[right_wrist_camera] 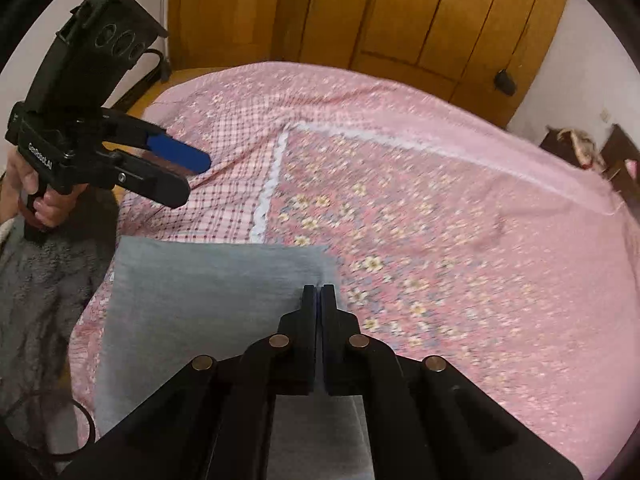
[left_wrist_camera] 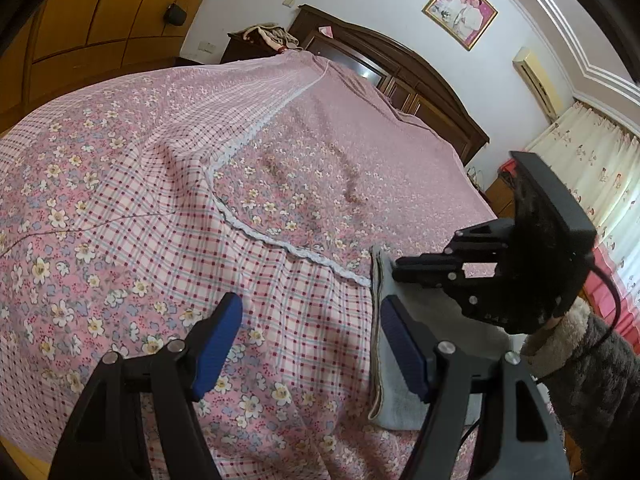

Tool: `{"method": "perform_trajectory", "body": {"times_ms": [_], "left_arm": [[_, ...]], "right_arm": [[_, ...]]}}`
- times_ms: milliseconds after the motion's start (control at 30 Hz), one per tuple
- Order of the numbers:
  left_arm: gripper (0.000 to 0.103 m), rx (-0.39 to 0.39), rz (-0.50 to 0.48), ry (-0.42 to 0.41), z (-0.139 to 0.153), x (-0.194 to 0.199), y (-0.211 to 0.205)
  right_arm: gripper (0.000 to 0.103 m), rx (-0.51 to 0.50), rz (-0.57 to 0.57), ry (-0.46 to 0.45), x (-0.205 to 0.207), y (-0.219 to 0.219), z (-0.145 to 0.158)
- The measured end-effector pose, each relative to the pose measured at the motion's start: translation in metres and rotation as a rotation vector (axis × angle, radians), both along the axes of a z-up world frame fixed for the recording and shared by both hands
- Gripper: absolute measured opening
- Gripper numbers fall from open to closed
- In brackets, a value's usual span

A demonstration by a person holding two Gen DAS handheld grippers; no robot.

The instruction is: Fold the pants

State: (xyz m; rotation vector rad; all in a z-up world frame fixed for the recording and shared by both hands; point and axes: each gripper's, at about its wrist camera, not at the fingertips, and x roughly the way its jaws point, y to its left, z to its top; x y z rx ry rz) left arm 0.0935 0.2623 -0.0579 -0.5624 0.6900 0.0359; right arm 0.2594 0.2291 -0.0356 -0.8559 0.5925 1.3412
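The grey pants (right_wrist_camera: 200,300) lie folded into a flat rectangle on the pink floral bedspread (right_wrist_camera: 440,220); in the left wrist view they (left_wrist_camera: 404,400) show at the lower right. My right gripper (right_wrist_camera: 318,290) is shut over the pants' far right corner; whether it pinches cloth I cannot tell. It also shows in the left wrist view (left_wrist_camera: 400,272), fingers together above the pants. My left gripper (left_wrist_camera: 310,320) is open and empty, above the bedspread just left of the pants' edge. It appears in the right wrist view (right_wrist_camera: 196,176) raised at the left.
The bedspread (left_wrist_camera: 180,200) covers a large bed with a dark wooden headboard (left_wrist_camera: 400,64). A wooden wardrobe (right_wrist_camera: 400,12) stands beyond the bed. Curtains (left_wrist_camera: 592,152) hang at the right. The person's fleece sleeve (left_wrist_camera: 592,368) is near the pants.
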Motion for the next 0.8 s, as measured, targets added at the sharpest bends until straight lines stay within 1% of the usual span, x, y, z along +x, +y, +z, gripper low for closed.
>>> {"method": "perform_trajectory", "body": {"times_ms": [133,167,200,300,367,433,467,500,533,567,600,633,667,700,733,767,800], "left_arm": [[0.075,-0.001,0.002,0.000,-0.001,-0.001,0.001],[0.075,-0.002,0.002,0.000,-0.001,-0.001,0.001],[0.075,-0.001,0.001,0.000,-0.001,-0.002,0.001],[0.075,0.001,0.000,0.002,-0.002,-0.002,0.001],[0.075,0.000,-0.001,0.001,-0.001,-0.001,0.001],[0.075,-0.002,-0.002,-0.003,0.000,0.001,0.000],[0.075,-0.001,-0.003,-0.010,0.001,0.002,-0.001],[0.075,0.002,-0.005,-0.017,0.003,0.002,-0.002],[0.075,0.009,-0.008,-0.024,0.005,0.003,-0.004],[0.075,0.018,-0.014,-0.029,0.006,0.005,-0.006],[0.075,0.020,-0.020,-0.028,0.007,0.007,-0.009],[0.075,0.019,-0.030,-0.023,0.006,0.011,-0.012],[0.075,0.014,-0.041,-0.015,0.005,0.016,-0.015],[0.075,0.008,-0.052,-0.001,0.003,0.022,-0.019],[0.075,0.011,-0.054,0.014,0.002,0.027,-0.024],[0.075,0.023,-0.054,0.022,0.002,0.031,-0.029],[0.075,0.050,-0.065,0.022,0.003,0.033,-0.037]], "right_arm": [[0.003,0.001,-0.038,-0.082,0.003,0.002,0.002],[0.003,-0.012,-0.034,-0.059,0.006,0.005,0.000],[0.003,-0.017,-0.031,-0.058,0.006,0.007,-0.003],[0.003,-0.046,-0.007,-0.106,0.001,0.011,-0.014],[0.009,-0.034,-0.028,-0.122,0.001,0.009,-0.012],[0.011,-0.012,-0.137,-0.136,0.002,0.000,0.002],[0.015,0.015,-0.241,-0.131,0.001,-0.012,0.015],[0.016,0.062,-0.373,-0.089,-0.005,-0.031,0.031],[0.020,0.128,-0.501,-0.032,-0.014,-0.052,0.045],[0.028,0.217,-0.641,0.041,-0.028,-0.075,0.056],[0.034,0.295,-0.736,0.109,-0.041,-0.092,0.060],[0.044,0.440,-0.817,0.239,-0.068,-0.119,0.062],[0.049,0.532,-0.829,0.302,-0.087,-0.133,0.058],[0.049,0.598,-0.840,0.325,-0.105,-0.143,0.053],[0.049,0.651,-0.869,0.327,-0.126,-0.152,0.042],[0.049,0.651,-0.869,0.347,-0.135,-0.153,0.033],[0.049,0.594,-0.848,0.414,-0.138,-0.150,0.022]]}}
